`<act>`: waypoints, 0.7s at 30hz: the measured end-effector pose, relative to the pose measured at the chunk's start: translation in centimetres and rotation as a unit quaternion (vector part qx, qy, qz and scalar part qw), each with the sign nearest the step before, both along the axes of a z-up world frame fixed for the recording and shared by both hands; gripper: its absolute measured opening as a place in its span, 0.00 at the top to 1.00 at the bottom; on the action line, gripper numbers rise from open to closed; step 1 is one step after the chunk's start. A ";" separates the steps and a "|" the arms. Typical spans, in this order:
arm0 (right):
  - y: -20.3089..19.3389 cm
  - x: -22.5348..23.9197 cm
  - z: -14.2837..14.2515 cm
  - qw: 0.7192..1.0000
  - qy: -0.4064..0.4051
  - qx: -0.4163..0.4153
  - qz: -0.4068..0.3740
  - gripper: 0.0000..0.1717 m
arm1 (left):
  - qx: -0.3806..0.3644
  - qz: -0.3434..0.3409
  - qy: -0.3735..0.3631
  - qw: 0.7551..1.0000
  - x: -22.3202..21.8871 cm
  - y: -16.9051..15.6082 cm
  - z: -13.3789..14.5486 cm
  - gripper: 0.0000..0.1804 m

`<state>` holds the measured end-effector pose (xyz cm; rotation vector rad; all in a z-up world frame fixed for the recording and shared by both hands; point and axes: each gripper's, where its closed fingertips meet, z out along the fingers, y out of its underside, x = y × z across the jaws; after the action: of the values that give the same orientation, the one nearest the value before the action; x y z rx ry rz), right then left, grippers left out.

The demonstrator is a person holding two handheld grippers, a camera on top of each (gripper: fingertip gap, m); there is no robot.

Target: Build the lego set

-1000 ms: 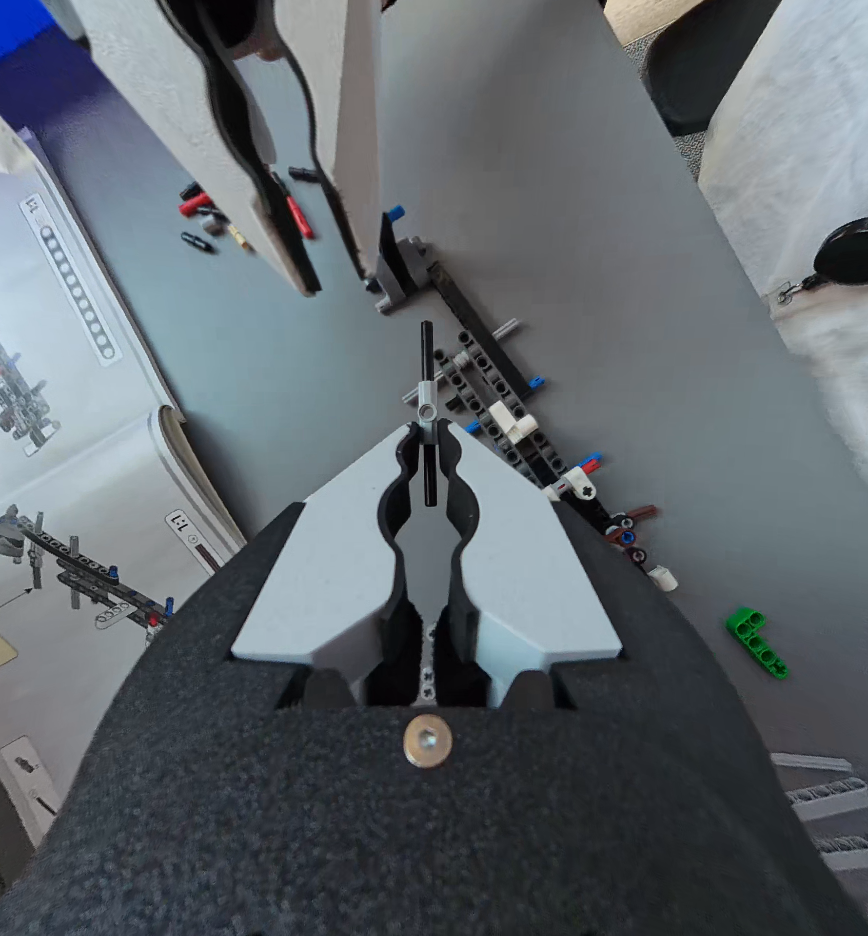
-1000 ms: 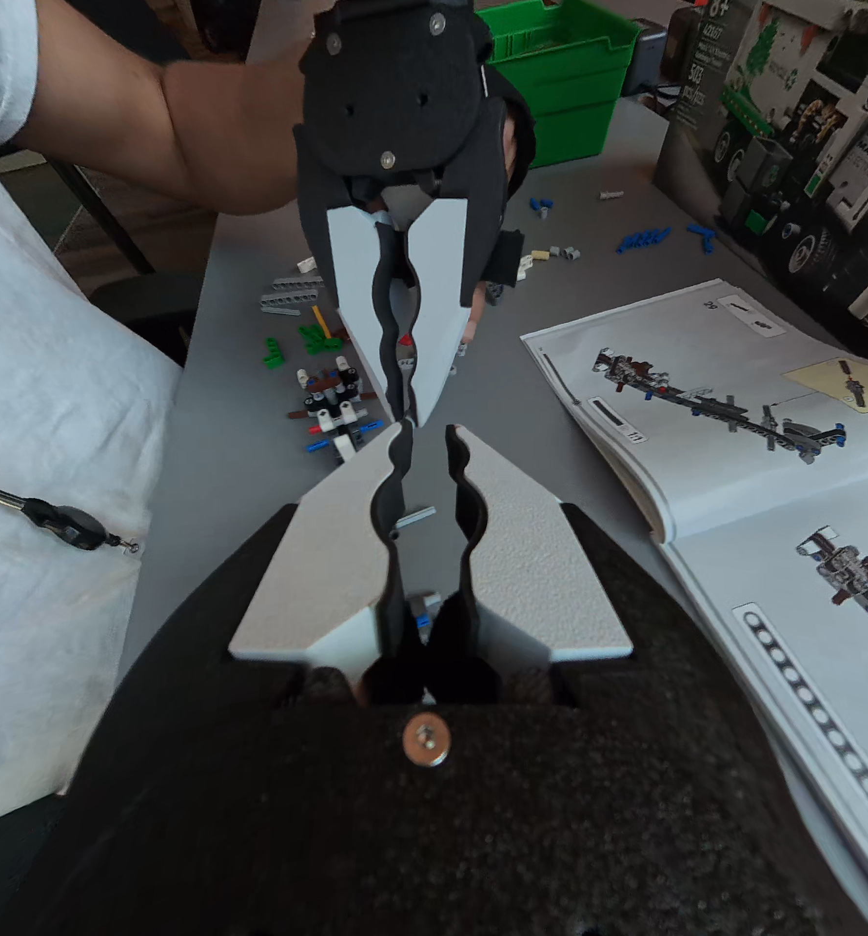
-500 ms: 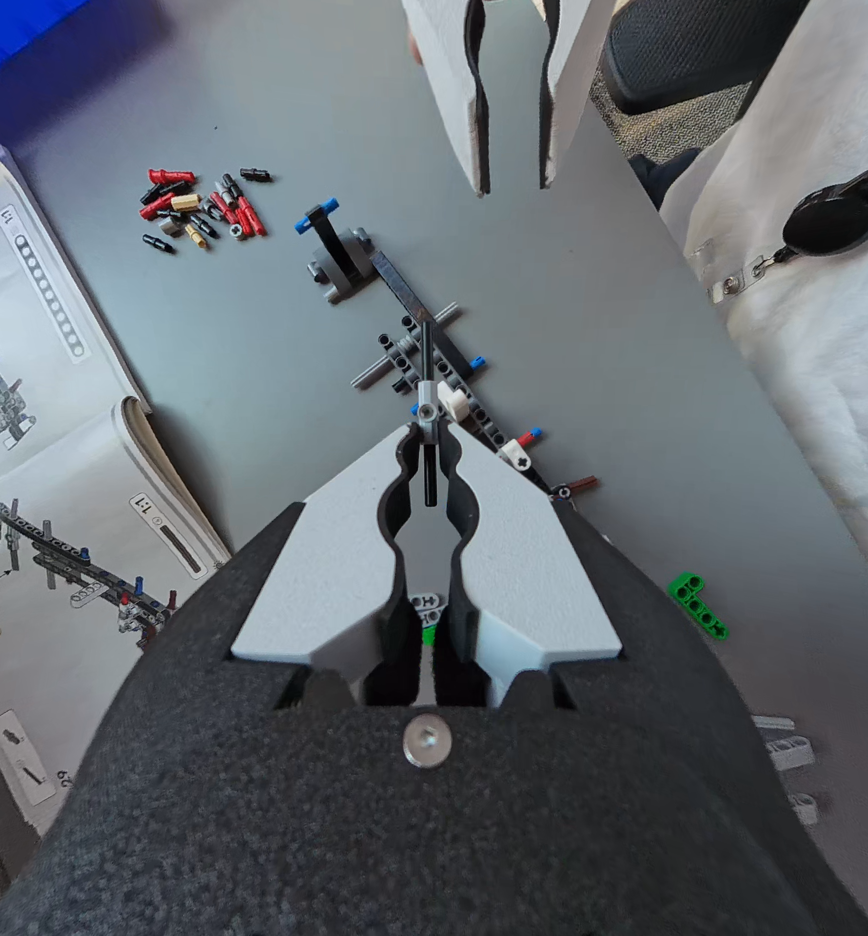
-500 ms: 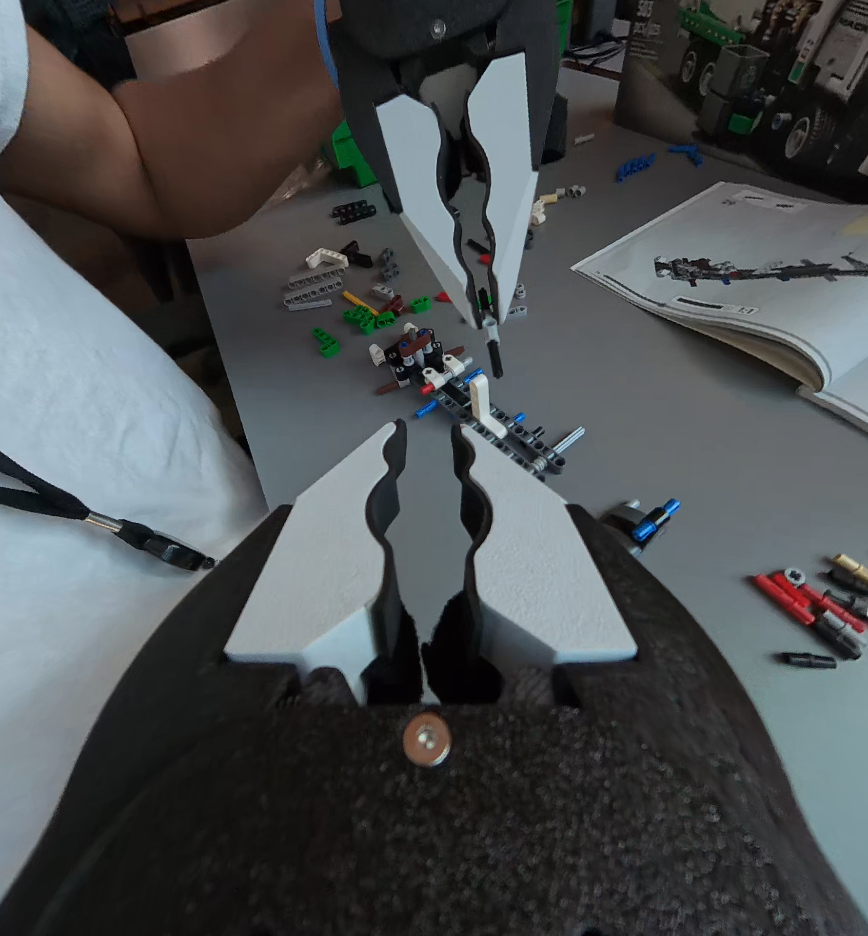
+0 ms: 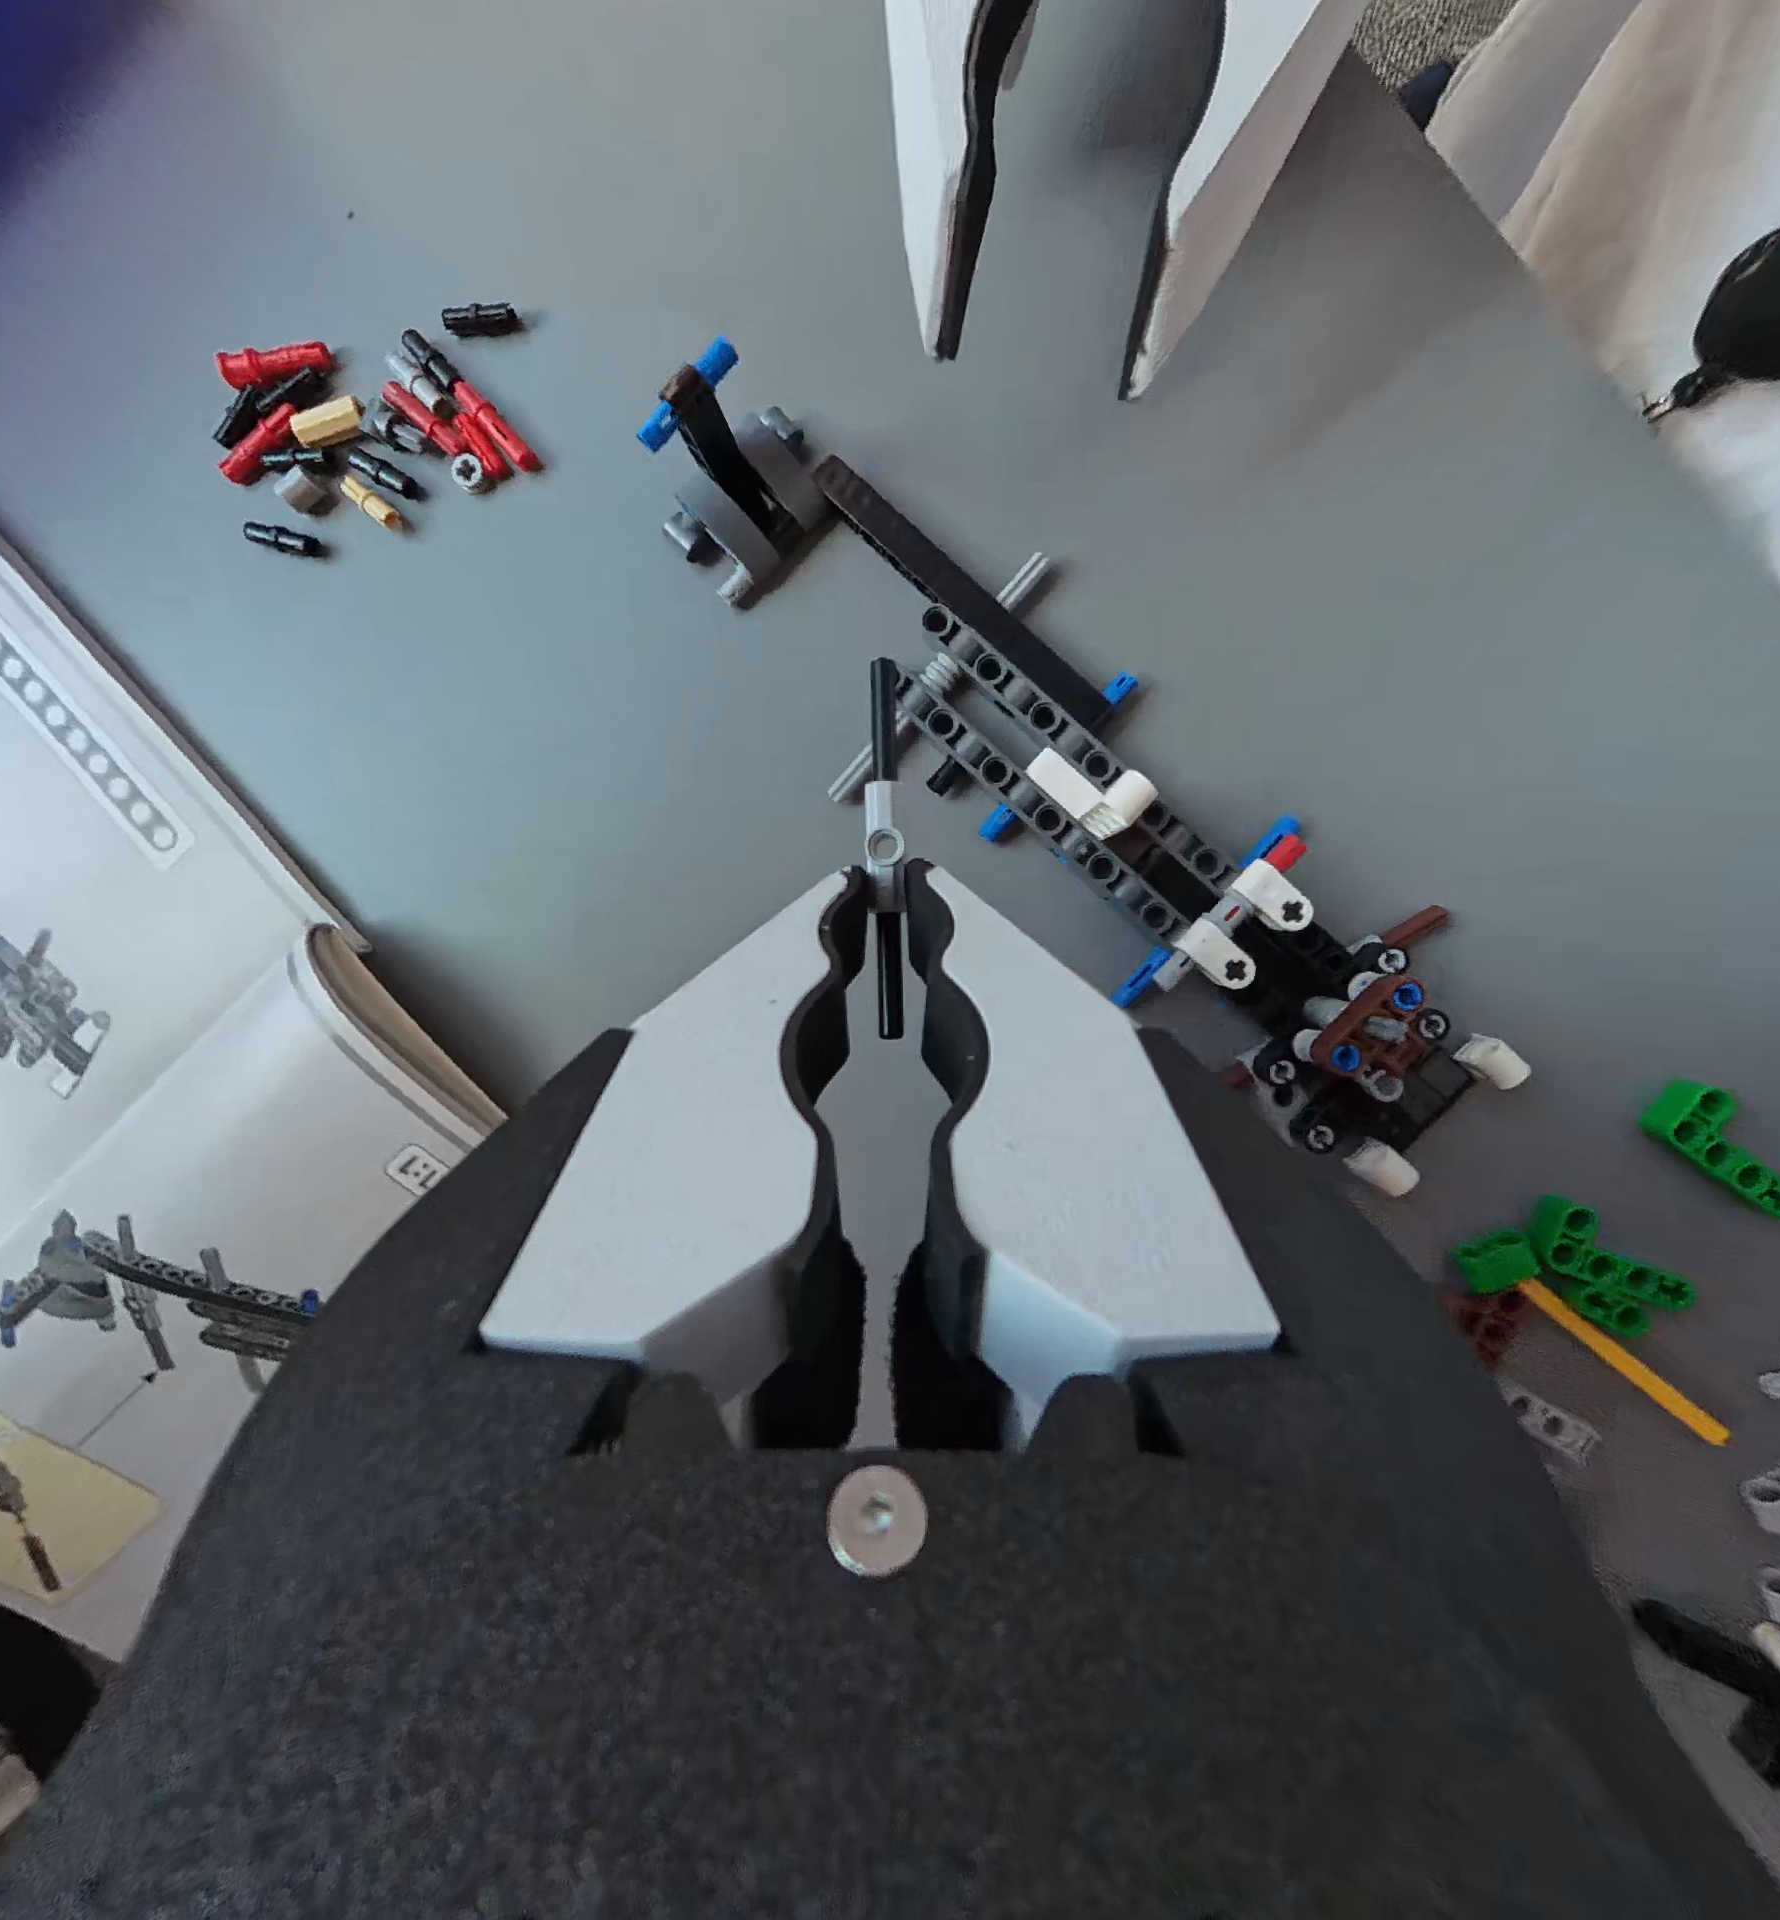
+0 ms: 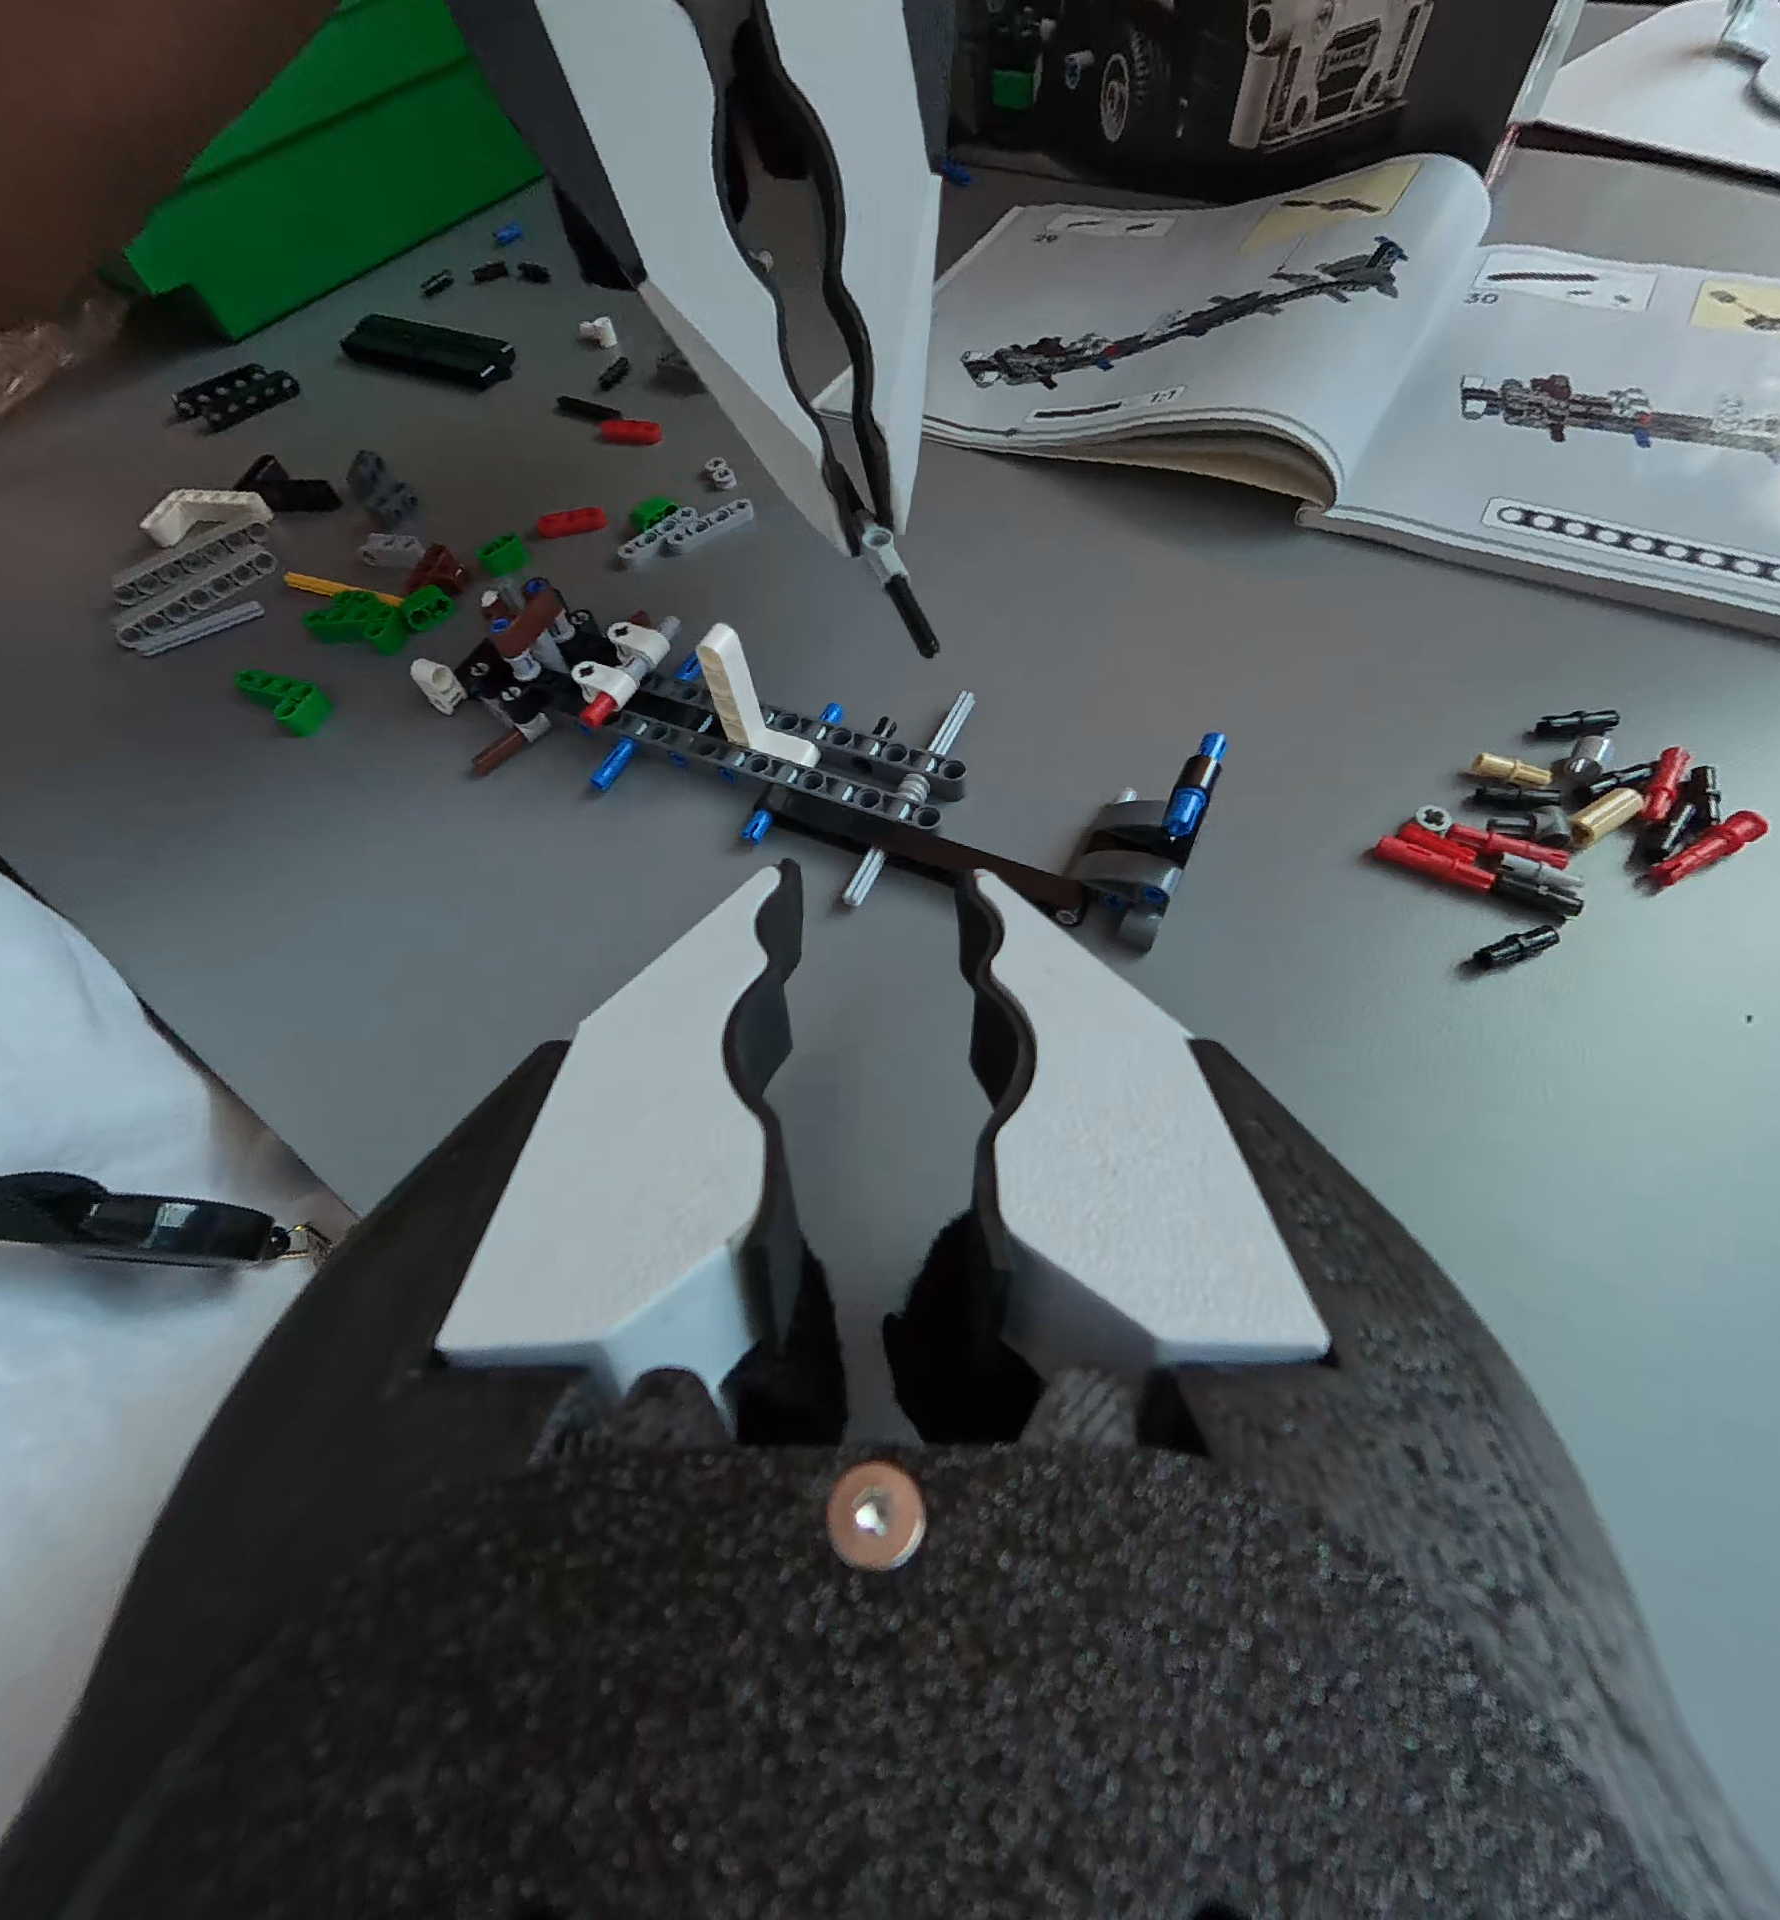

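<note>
My left gripper (image 5: 884, 881) is shut on a black axle with a light grey connector (image 5: 883, 831). The axle sticks out past the fingertips, above the table. In the right wrist view the same gripper (image 6: 870, 530) hangs above the table with the axle (image 6: 901, 592) pointing down. A long dark grey and black beam assembly (image 5: 1062, 790) lies on the grey table, just right of the axle tip. My right gripper (image 6: 878, 878) is open and empty. It hovers over the near end of the assembly (image 6: 813, 753), close to a light grey cross axle (image 6: 907, 800).
A pile of red, black and tan pins (image 5: 366, 426) lies at the left, also in the right wrist view (image 6: 1572, 821). Open instruction booklet (image 5: 65, 935) at left. Green and grey loose beams (image 5: 1592, 1268) at right. Green bin (image 6: 335, 197) and a printed box stand behind. The grippers' ends are close to 10 centimetres from one another.
Both grippers moved over the table; the right one came down close to the assembly and its jaws opened wider. The left stays shut on the axle.
</note>
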<state>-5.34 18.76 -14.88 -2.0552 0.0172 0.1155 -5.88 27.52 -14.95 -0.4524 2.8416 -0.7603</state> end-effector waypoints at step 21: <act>0.4 1.9 -1.5 0.992 0.005 -0.035 -0.121 0.73 | 0.080 -0.091 0.027 0.992 -0.5 1.8 -0.6 0.97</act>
<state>-3.41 19.12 -16.39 -2.1049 0.2787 -0.0246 -6.38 29.30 -15.51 -0.1948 2.9945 -0.5506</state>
